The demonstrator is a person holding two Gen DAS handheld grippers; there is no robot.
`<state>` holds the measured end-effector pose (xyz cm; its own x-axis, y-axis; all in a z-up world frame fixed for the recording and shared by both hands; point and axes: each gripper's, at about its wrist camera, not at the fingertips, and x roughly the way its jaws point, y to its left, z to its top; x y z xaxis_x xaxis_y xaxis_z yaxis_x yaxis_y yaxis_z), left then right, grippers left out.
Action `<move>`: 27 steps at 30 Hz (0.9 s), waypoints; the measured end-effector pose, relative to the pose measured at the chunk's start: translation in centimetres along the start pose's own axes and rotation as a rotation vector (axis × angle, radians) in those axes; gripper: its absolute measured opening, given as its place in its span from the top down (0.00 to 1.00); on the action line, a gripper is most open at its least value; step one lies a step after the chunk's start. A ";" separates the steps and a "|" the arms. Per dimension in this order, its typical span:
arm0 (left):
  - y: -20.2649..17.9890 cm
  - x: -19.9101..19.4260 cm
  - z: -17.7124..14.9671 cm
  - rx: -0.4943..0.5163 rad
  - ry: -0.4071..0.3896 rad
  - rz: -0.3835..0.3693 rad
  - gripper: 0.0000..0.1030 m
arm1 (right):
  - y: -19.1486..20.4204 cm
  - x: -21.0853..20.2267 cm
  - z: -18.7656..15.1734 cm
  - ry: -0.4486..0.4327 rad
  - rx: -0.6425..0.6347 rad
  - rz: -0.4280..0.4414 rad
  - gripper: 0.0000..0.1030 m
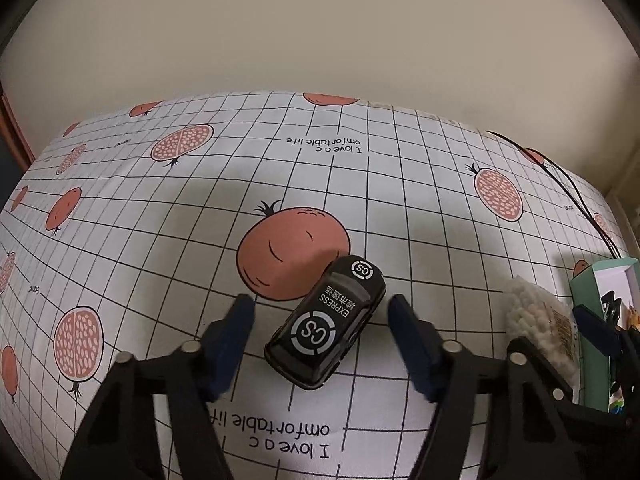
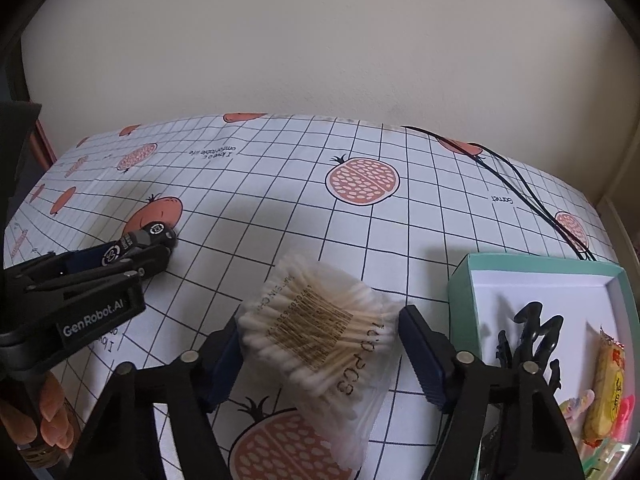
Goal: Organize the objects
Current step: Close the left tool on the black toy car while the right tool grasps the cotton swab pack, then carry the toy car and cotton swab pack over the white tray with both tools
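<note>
On the pomegranate-print table (image 1: 120, 216), the left gripper (image 1: 320, 316) straddles a black toy car (image 1: 326, 326), jaws open; the right gripper (image 2: 320, 336) brackets a cotton-swab pack (image 2: 320, 336), its left pad touching, not visibly clamped. Pick-up appears in hand; next, squeeze and carry both to the teal box (image 2: 536, 270).

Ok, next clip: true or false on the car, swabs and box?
1. The black toy car lies between the left claw's fingers. True.
2. The left claw's pads squeeze the car. False: gaps show on both sides.
3. The car sits inside the teal box. False: it is on the tablecloth.
4. The cotton swab pack lies between the right claw's fingers. True.
5. The teal box is empty. False: the box holds a black hair clip.
</note>
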<state>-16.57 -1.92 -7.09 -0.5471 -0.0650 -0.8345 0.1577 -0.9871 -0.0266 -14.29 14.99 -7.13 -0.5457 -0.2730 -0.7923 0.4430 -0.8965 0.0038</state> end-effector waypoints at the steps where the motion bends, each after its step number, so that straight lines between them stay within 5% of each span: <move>1: 0.0 -0.1 0.0 0.002 -0.002 0.000 0.40 | 0.1 0.0 0.0 0.000 -0.003 -0.002 0.29; 5: 0.0 -0.1 -0.1 0.003 -0.002 -0.002 0.56 | 0.2 -0.3 -0.3 0.000 -0.010 -0.008 0.33; 9: 0.0 -0.4 -0.4 -0.002 -0.005 0.000 0.62 | 0.3 -0.7 -0.7 0.008 -0.018 -0.004 0.34; 27: -0.4 -2.9 -2.9 -0.053 0.024 0.029 0.65 | -0.3 -5.5 -3.4 0.005 0.028 0.024 0.37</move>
<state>-12.70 -0.91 -6.28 -0.5220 -0.0893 -0.8483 0.2167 -0.9757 -0.0306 -9.00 18.00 -4.85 -0.5312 -0.2929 -0.7950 0.4362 -0.8990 0.0398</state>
